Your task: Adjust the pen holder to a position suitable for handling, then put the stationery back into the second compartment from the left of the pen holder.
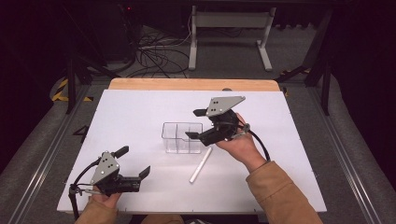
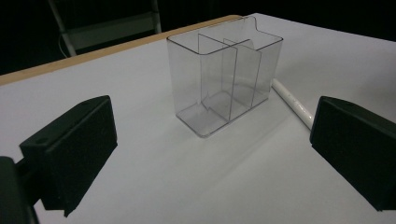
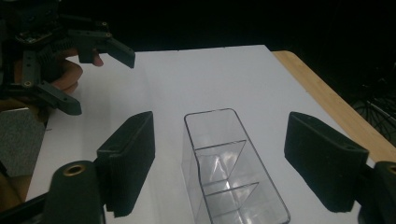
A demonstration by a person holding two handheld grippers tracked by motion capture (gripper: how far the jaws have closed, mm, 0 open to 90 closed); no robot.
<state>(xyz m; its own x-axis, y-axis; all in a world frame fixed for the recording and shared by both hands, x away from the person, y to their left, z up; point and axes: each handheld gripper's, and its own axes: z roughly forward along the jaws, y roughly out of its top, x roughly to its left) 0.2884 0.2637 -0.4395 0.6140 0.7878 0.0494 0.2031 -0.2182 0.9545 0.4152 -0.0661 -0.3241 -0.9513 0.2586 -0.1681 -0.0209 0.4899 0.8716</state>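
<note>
Left gripper view: pen (image 2: 290,101) partly hidden behind organizer (image 2: 224,74), possibly capped.

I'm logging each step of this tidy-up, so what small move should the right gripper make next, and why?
Probably lower the right gripper toward the white pen and close on it. Its jaws stand open with nothing between them, above the clear organizer, whose compartments look empty. The pen lies flat on the white table just beside the organizer, on the right gripper's side.

Both grippers' fingers (image 1: 132,163) apart, empty.
</note>
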